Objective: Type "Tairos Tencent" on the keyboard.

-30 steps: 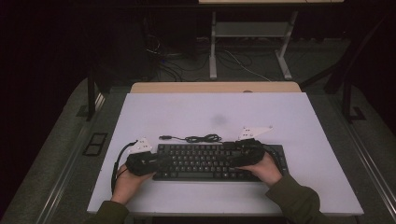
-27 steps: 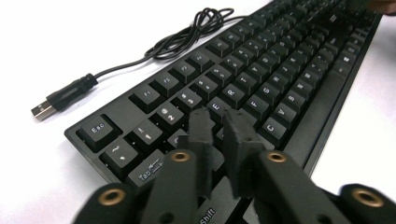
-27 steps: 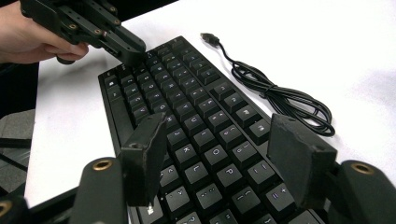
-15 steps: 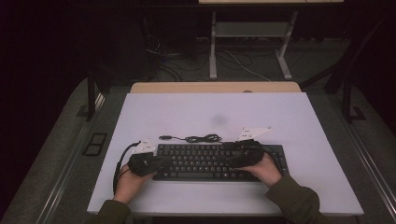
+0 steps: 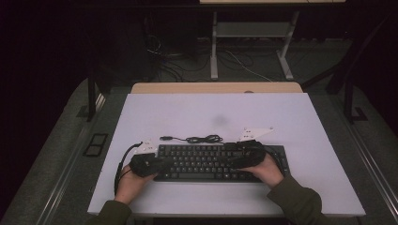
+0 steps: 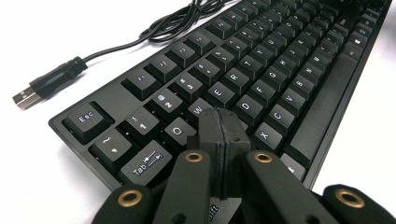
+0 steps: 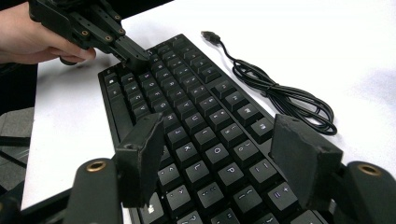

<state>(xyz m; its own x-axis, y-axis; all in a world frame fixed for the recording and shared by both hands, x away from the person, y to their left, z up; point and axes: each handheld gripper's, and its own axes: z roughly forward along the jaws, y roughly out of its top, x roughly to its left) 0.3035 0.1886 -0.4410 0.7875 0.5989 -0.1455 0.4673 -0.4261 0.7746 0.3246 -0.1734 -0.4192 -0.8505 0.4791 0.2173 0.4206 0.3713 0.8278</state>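
Note:
A black keyboard (image 5: 206, 161) lies near the front edge of the white tabletop (image 5: 216, 112). Its coiled cable (image 5: 197, 138) and USB plug (image 6: 28, 95) lie loose just behind it. My left gripper (image 6: 219, 116) is shut with nothing between its jaws; its tip rests over the keys near W at the keyboard's left end (image 5: 157, 165). The right gripper view shows this left gripper (image 7: 137, 58) at the far end of the keyboard (image 7: 196, 107). My right gripper (image 7: 219, 123) is open, its jaws spread above the keys at the right end (image 5: 234, 159).
Bare white surface stretches behind the cable (image 7: 280, 98) and to the right of the keyboard (image 6: 261, 70). A wooden table edge (image 5: 216, 87) adjoins the back. Farther off, metal table legs (image 5: 214, 51) and floor cables (image 5: 173, 65) stand in the dark.

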